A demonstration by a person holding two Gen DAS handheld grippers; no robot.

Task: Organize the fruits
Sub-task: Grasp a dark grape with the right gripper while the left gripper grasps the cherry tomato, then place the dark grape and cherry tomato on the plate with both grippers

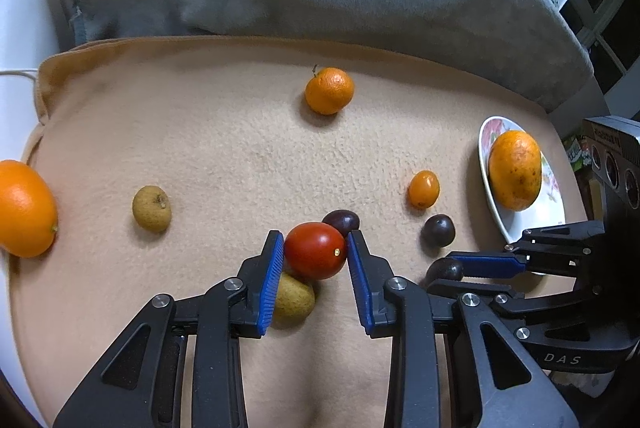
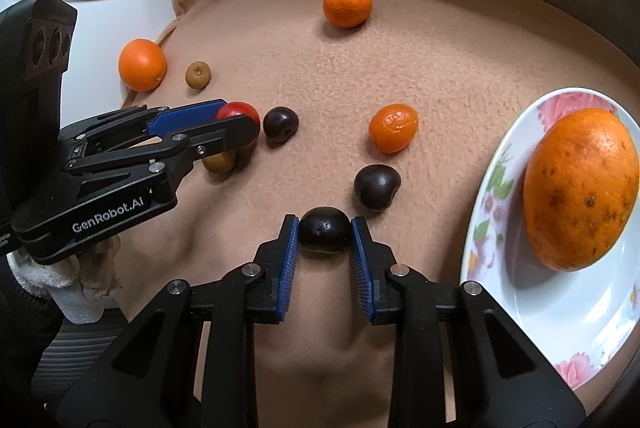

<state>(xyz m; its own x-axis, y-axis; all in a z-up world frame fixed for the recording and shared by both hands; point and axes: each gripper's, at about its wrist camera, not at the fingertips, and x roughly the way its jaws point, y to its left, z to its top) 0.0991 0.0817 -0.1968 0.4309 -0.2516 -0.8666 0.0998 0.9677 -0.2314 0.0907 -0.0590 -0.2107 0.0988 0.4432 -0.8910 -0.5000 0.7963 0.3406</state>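
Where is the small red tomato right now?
The small red tomato sits between the left gripper pads, above a tan round fruit and beside a dark plum.

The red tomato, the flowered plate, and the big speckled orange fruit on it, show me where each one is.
red tomato (image 1: 315, 250), left wrist view, middle of its skin.
flowered plate (image 2: 496, 188), right wrist view, its left rim.
speckled orange fruit (image 2: 580, 188), right wrist view, centre of its side.

The left gripper (image 1: 315, 248) is held low and level, its blue pads (image 1: 272, 280) closed against a red fruit (image 1: 316, 250); the right gripper (image 2: 325, 234) is likewise lowered, its pads (image 2: 289, 260) pressed on a dark fruit (image 2: 325, 235); both are angled forward.
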